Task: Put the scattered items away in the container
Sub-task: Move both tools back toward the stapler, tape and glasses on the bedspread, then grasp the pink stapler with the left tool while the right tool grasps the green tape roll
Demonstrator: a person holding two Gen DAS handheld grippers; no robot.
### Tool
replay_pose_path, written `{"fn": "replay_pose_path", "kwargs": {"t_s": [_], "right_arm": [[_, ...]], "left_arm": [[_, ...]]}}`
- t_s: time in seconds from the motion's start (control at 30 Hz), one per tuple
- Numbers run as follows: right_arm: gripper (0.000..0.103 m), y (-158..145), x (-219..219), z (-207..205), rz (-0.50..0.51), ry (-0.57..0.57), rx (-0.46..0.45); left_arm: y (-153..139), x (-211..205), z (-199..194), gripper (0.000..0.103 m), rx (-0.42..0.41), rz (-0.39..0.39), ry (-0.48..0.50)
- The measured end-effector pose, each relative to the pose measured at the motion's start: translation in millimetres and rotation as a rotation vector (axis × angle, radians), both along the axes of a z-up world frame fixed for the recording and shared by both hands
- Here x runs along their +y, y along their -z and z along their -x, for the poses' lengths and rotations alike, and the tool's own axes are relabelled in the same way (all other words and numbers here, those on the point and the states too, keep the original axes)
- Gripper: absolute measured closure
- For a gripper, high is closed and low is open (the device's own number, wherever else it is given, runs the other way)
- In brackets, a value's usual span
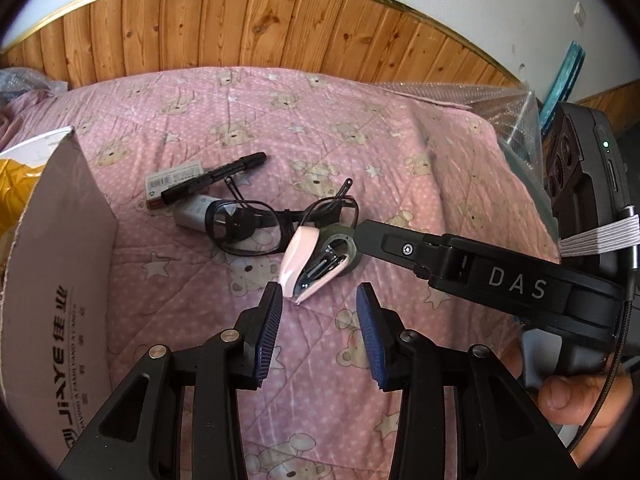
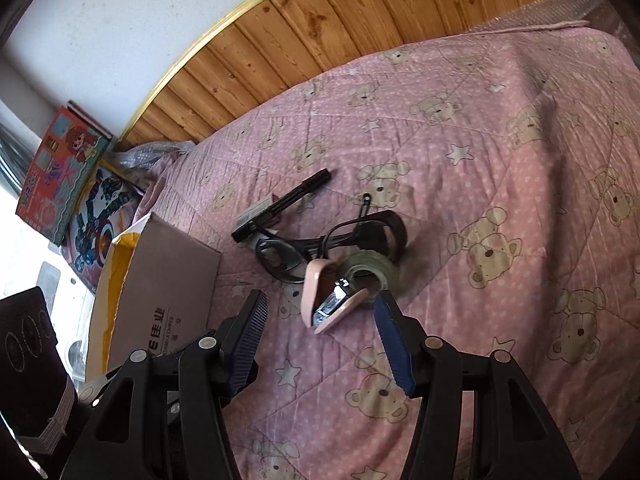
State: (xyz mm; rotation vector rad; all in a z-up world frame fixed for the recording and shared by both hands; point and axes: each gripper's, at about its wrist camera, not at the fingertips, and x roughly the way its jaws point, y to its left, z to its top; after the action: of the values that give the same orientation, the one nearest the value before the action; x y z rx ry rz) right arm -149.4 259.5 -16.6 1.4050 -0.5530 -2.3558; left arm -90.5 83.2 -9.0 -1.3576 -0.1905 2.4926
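Left tongs (image 1: 318,312): wide apart and empty, hovering just short of the pile, my blue ribbed pads on either side of bare quilt.

Right tongs (image 2: 320,320): also spread wide with nothing between them; the right pad sits just beside the tape, and from the left camera its black finger comes in over that same spot.

Nearest item: a pale pink folding nail-clipper case (image 1: 306,268) with a shiny metal clipper showing inside, lying tilted and leaning on a greyish-green roll of tape (image 2: 370,270).

Behind it: black-framed glasses (image 1: 280,220), arms folded out, overlapping the tape and a small white rectangular tube or pack (image 1: 196,212); I can't tell what that is.

Further back: a black marker pen (image 1: 212,178) lying across a flat white labelled packet (image 1: 172,182).

Container: the open cardboard box with printed lettering (image 1: 60,264) stands to the left on the pink teddy-bear quilt of the bed (image 1: 340,144), near the pile. Everything I can see is outside it.

Risk one: the items are tangled, so lifting the case or tape may drag the glasses along and drop them.

Risk two: both tongs are aimed at the same corner, so they could knock into each other.

Risk three: the soft quilt gives, so a pad pushing down may bury the item instead of gripping.
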Motion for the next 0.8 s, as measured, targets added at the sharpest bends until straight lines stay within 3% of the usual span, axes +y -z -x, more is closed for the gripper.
{"fn": "replay_pose_path", "kwargs": {"t_s": [0.3, 0.37, 0.5, 0.67, 0.8], "right_arm": [[0.046, 24, 24, 21, 0.033, 0.082, -0.039], [0.05, 32, 25, 26, 0.038, 0.079, -0.045], [0.051, 52, 32, 36, 0.035, 0.103, -0.068], [0.051, 67, 35, 44, 0.077, 0.096, -0.076], [0.051, 69, 20, 45, 0.074, 0.036, -0.064]], "left_arm": [[33, 14, 34, 0.06, -0.03, 0.018, 0.003], [41, 16, 39, 0.058, -0.038, 0.023, 0.002], [52, 20, 44, 0.046, -0.009, 0.019, 0.004], [72, 27, 54, 0.046, -0.034, 0.038, 0.006], [74, 23, 50, 0.057, -0.016, 0.017, 0.006]]}}
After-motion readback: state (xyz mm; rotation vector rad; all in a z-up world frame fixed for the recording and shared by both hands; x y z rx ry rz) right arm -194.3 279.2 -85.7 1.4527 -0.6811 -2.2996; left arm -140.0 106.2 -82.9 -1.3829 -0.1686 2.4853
